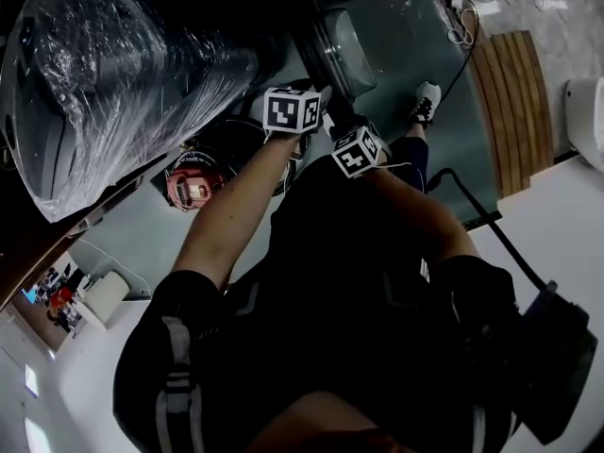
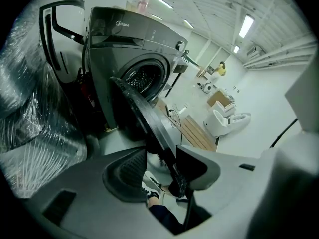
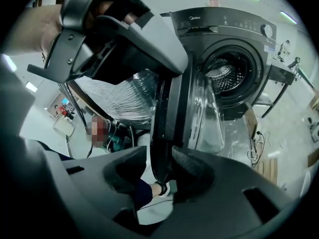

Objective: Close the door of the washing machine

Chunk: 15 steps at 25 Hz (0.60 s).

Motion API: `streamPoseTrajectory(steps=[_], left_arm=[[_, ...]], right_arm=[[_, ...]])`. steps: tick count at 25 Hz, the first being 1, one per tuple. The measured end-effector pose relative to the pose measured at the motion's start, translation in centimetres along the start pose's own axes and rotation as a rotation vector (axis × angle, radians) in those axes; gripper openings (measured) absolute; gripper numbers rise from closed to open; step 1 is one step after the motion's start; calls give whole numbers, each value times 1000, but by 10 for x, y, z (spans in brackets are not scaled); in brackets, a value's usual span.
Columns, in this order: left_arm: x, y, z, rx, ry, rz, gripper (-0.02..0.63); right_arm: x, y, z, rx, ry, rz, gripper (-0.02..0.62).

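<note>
The dark grey washing machine (image 2: 134,59) (image 3: 234,49) stands with its drum open. Its round door (image 3: 194,113) (image 1: 342,43) (image 2: 149,128) hangs out toward me, edge-on. In the right gripper view, my right gripper (image 3: 160,168) (image 1: 338,121) is shut on the door's lower rim, a pad close against each side. My left gripper (image 2: 159,171) (image 1: 304,91) (image 3: 169,63) straddles the rim higher up. The rim leans on one of its pads (image 2: 194,168), and a gap shows beside the other pad, so it is open.
A bulky appliance wrapped in clear film (image 1: 104,74) (image 2: 30,123) stands right beside the machine. A wooden pallet (image 1: 514,102) with a cable lies on the floor beyond the door. My own shoe (image 1: 425,102) is below the door. White fixtures (image 2: 227,121) stand farther off.
</note>
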State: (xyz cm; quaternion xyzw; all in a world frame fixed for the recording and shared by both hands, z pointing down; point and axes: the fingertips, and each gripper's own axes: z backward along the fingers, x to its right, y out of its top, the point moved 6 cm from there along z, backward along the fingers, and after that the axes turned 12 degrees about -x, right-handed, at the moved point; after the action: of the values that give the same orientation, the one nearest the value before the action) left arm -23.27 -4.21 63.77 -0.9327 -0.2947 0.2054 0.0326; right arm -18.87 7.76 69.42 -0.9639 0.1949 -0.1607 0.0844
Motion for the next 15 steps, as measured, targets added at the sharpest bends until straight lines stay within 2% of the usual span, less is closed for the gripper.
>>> streamPoseTrajectory(steps=[4,9,12,15], left_arm=[[15,11,-7,-27,-25,-7,178],[33,30,-9,-104,-25,-163,179],[48,41,-9,-117,-1,-241,179],[60,54,-12,-124,21,-301,179]], right_arm=[[28,-6,9,-3,-23,-7,150],[60,-18,21,-11,-41,13,127],[81,-26,30,-19,-58,8,124],[103,-31,39,-25,-65,-8,94]])
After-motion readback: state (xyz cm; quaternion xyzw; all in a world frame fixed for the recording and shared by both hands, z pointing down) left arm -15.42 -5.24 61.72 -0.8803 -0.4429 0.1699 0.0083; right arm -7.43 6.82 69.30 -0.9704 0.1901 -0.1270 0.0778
